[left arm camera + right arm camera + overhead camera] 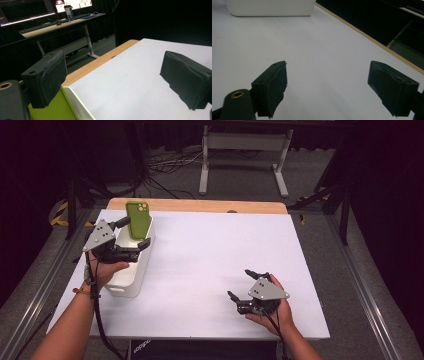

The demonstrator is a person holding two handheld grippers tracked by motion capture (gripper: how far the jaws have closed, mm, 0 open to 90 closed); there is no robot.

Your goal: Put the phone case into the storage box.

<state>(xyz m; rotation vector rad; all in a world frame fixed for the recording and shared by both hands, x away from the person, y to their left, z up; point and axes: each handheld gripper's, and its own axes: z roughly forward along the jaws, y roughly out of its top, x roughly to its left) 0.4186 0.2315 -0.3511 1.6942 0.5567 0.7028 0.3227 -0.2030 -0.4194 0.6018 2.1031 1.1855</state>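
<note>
Down front, the right gripper (246, 285) idles on the table (210, 265), jaws apart and empty. Farther off, the left gripper (134, 233) is nearer the green phone (138, 219), which stands upright in the white bin (131, 281) between its parted jaws, unclamped.

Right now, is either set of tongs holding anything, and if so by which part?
Nothing is held. The left tongs stand open around the green phone, which stands upright in the white bin; the pads are apart from it. The right tongs are open over the table.

Matt green phone case (138, 219), glossy white plastic bin (131, 270), wooden table edge (200, 205).
</note>
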